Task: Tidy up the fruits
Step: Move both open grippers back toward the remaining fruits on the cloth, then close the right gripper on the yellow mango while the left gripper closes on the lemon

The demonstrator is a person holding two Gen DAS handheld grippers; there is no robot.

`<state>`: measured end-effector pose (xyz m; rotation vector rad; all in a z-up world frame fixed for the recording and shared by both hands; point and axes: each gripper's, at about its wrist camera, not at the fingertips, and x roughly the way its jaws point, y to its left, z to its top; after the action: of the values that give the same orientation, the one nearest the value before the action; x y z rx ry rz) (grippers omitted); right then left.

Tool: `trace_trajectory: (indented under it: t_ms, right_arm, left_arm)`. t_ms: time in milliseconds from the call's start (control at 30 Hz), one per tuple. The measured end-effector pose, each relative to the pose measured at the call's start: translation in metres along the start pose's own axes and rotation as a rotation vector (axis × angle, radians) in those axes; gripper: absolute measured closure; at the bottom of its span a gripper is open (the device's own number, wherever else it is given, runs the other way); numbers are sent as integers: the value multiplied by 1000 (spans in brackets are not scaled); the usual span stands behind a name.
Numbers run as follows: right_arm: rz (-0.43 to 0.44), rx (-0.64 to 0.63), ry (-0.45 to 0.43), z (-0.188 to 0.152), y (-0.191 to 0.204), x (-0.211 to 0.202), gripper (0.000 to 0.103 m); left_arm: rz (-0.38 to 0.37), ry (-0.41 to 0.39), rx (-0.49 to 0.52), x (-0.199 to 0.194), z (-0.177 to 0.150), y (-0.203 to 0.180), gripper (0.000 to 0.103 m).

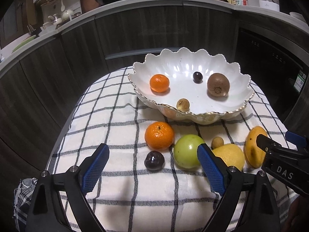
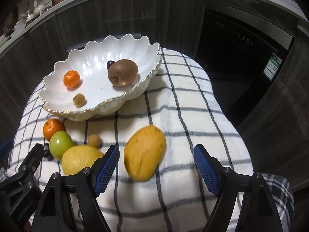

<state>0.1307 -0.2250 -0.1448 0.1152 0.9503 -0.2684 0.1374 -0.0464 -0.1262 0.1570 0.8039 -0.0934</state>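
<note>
The bowl (image 1: 193, 104) stands on the cloth (image 1: 119, 116) and holds a mandarin (image 1: 159, 83), a kiwi (image 1: 218, 84), a cherry (image 1: 197, 76) and a longan (image 1: 183, 104). Before the bowl lie an orange (image 1: 159, 135), a tomato (image 1: 188, 150), a lemon (image 1: 230, 155) and, rightmost, a mango (image 2: 144, 152).

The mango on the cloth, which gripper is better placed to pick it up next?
Right. The right gripper is open with the mango lying between its fingers; the open left gripper faces the dark plum instead.
</note>
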Motion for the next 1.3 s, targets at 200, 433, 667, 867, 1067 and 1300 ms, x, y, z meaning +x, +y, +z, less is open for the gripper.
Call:
trace_trajectory:
  t_ms: [200, 433, 667, 867, 1067, 1300]
  right_arm:
    - [7, 9, 24, 2, 5, 17, 23]
    - [9, 6, 47, -3, 14, 34, 24]
    - [52, 12, 26, -3, 15, 35, 35]
    - [53, 18, 40, -3, 11, 36, 42]
    - [64, 4, 57, -1, 11, 38, 46]
    - [87, -11, 52, -2, 14, 34, 47]
  left_arm:
    - [24, 4, -9, 8, 1, 6, 10]
    - [31, 24, -24, 16, 0, 12, 10]
    - [25, 31, -27, 19, -1, 14, 10]
    - [24, 22, -18, 17, -1, 12, 10]
    - [21, 23, -15, 16, -1, 10, 10]
    - [19, 27, -12, 17, -3, 10, 10]
